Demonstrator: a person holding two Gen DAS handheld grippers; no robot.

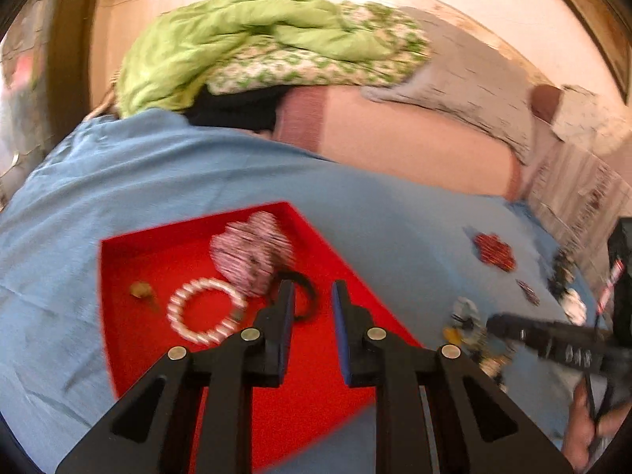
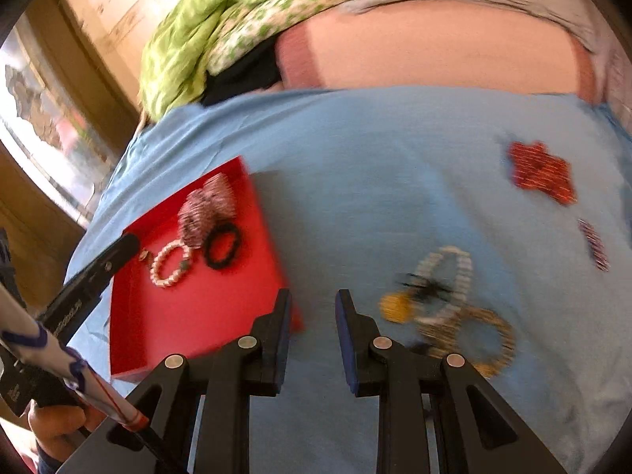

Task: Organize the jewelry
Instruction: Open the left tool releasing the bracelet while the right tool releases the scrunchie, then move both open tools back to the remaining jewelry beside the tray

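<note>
On the left part of the blue cloth [image 2: 355,150] sits the red tray [image 2: 205,316], one corner pointing toward the far edge. Inside it, left to right in the left wrist view: a small gold piece [image 1: 140,289], too blurred to identify; a white bead bracelet [image 1: 205,310] lying flat; a pink-and-white striped bundle [image 1: 251,254] nearer the tray's far corner; a black ring band [image 1: 306,296] just beside the bundle, partly behind a finger. Bracelet and bundle appear to touch in the right wrist view.

Left gripper [image 1: 314,308] hangs over the tray's right half, jaws parted, nothing between the blue pads. Whether it touches the tray floor cannot be told.

Right gripper [image 2: 314,316] hangs over bare cloth just right of the tray's near-right corner, jaws likewise parted and carrying nothing.

Right of it, toward the cloth's near-right area, a loose cluster: a white bead loop [image 2: 448,272], a black clip-like piece [image 2: 426,288] across it, a yellow piece [image 2: 395,306] at its left, and a gold bangle [image 2: 486,339] overlapping the loop's lower end. Motion blur hides finer detail.

Farther right, well apart from the cluster, a red beaded piece [image 2: 541,172] lies toward the far-right edge, and a small dark striped clip [image 2: 594,245] sits near the right edge.

Beyond the cloth's far edge: a green quilt [image 1: 245,35], heaped on the bed.
</note>
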